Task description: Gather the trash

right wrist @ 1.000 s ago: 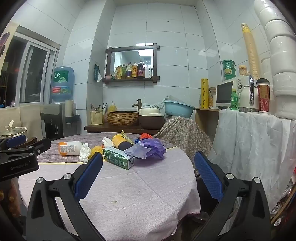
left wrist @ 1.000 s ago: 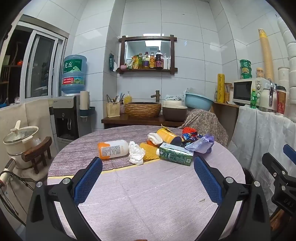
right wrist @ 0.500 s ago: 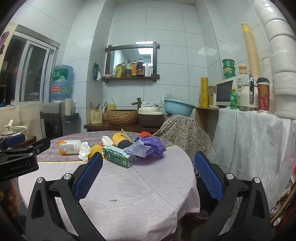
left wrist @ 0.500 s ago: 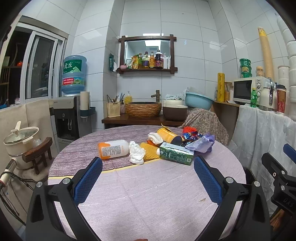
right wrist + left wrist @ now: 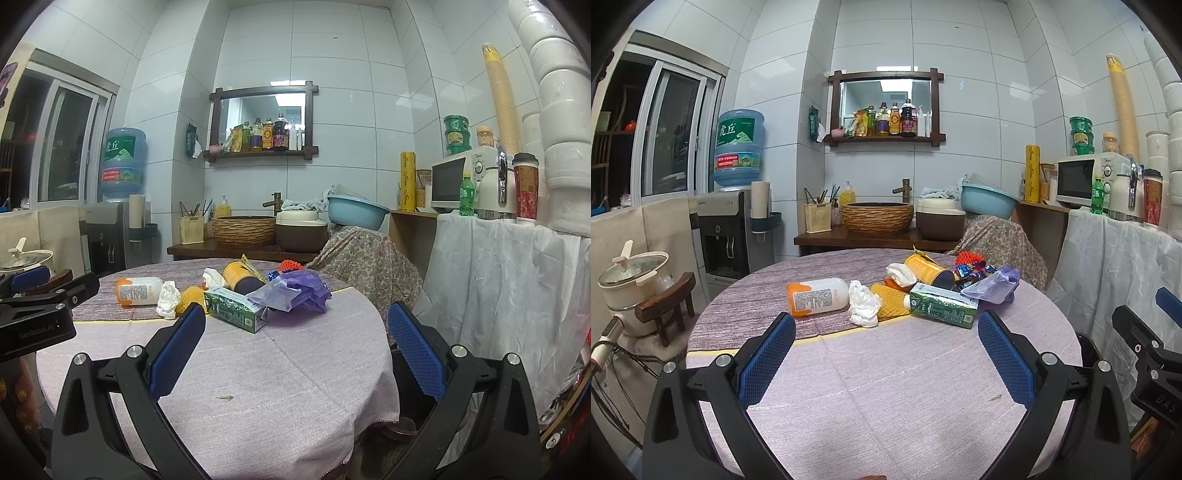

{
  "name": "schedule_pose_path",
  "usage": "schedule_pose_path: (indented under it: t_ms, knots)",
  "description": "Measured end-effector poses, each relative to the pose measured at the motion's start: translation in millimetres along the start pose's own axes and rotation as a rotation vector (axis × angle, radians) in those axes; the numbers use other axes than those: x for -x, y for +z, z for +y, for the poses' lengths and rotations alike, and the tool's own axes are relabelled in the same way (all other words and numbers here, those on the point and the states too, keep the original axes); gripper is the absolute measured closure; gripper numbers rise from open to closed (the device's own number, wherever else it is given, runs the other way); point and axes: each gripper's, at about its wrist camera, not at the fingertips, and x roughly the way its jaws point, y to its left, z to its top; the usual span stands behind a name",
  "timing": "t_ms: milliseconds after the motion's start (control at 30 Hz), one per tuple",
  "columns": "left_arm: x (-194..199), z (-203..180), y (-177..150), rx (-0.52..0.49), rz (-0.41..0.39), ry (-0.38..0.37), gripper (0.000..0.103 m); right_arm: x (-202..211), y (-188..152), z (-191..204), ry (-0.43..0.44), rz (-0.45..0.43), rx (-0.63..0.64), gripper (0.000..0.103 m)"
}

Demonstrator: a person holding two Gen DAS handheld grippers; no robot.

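The trash sits in a loose heap on the far half of the round table, on and just past the darker striped runner. At the heap's near edge I see a green carton lying on its side, touching a yellow foam net on its left. Beside that net lies a crumpled white tissue, and further left a white bottle with an orange cap lies flat, label up. Behind the carton a yellow can lies tipped over with a second white tissue wad against it. To the right a purple plastic bag slumps partly over the carton's far end, with colourful wrappers and an orange-red mesh piece just behind it.

My left gripper hovers over the near part of the table, fingers spread wide with nothing between the blue pads; the heap lies ahead of it, apart from the tips. My right gripper is also spread wide and empty, hanging over the table's right side, with the carton just past its left fingertip in that view.

Beyond the table stand a wooden counter with a woven basin, a water dispenser at left and a microwave at right.
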Motion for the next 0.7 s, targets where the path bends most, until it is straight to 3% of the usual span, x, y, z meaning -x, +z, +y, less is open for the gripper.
schedule_pose_path:
  t_ms: [700]
  knots:
    - [-3.4,-5.1,-3.3,-0.002,0.009,-0.005,0.005,-1.0,3.2,-1.0,-0.004,0.006,-0.004,0.005]
